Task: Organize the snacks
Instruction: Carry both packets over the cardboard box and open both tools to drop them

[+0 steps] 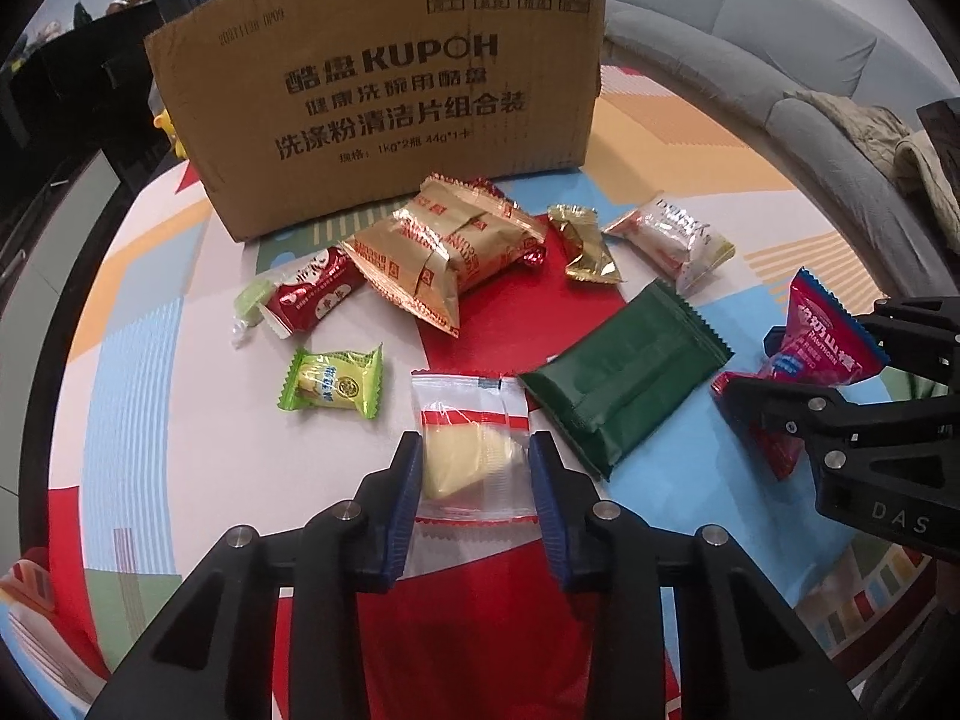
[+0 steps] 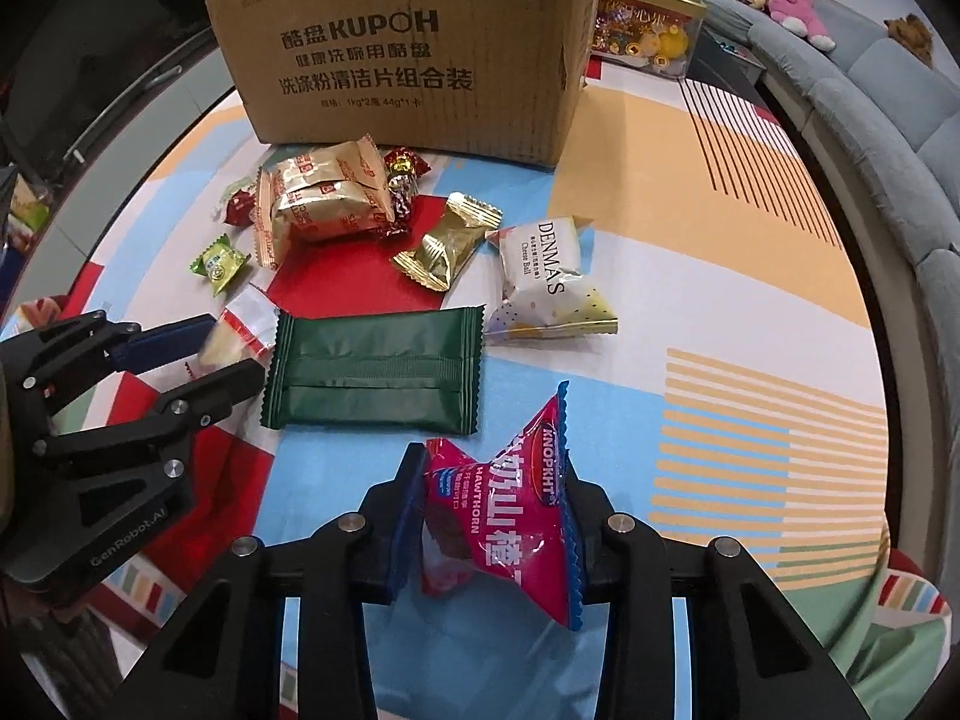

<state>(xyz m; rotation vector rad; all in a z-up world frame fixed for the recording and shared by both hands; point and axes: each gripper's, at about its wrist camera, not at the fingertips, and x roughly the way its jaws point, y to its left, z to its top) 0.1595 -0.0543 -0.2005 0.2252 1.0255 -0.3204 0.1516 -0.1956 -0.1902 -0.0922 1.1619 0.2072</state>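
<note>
My left gripper [image 1: 473, 450] is shut on a clear packet with a pale yellow snack [image 1: 474, 450] lying on the table; it also shows in the right wrist view [image 2: 237, 336]. My right gripper [image 2: 492, 480] is shut on a pink hawthorn packet [image 2: 510, 516], also in the left wrist view [image 1: 810, 354]. Between them lies a dark green packet [image 1: 624, 378] [image 2: 375, 372]. A brown cardboard box [image 1: 384, 90] [image 2: 414, 54] stands at the back. Gold packets [image 1: 438, 246] [image 2: 324, 204] lie in front of it.
Loose on the colourful tablecloth [image 1: 180, 420]: a light green candy [image 1: 330, 381], a red-white packet [image 1: 312, 294], a small gold packet [image 1: 585, 243], a white Denmas packet [image 2: 546, 276]. A grey sofa [image 1: 750, 42] curves behind. A gift box [image 2: 648, 24] stands right of the carton.
</note>
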